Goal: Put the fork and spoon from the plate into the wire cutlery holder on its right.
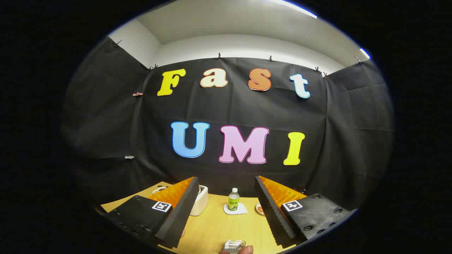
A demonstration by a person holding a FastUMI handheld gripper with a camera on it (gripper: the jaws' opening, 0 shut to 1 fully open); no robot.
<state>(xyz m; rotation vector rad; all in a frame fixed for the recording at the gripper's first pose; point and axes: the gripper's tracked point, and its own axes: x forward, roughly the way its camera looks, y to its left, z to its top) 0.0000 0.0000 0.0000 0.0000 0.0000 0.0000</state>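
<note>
Fork and spoon, the plate under them and the wire cutlery holder are what we have to handle, yet from this high, level angle we cannot pick out any of them with certainty. We are looking forward along the gripper, whose two fingers stand spread well apart with nothing between them.

Below and between the fingers runs a pale wooden worktop. Far ahead, near the cloth wall at the back, a small bottle with a green label stands upright on a white coaster. Just left of it, partly behind the left finger, sits a white box-like container. To the right of the bottle, at the edge of the right finger, a small round orange dish peeks out. Close in front of us, at the near edge of the worktop, a small shiny metallic thing shows, with what looks like a fingertip of a person touching it; we cannot tell what it is.

We judge that the task is at its very start: nothing is gripped and the cutlery is not yet approached. The next move calls for tilting the gripper down toward the worktop to find the plate, then lowering the open fingers around the fork or spoon.
</note>
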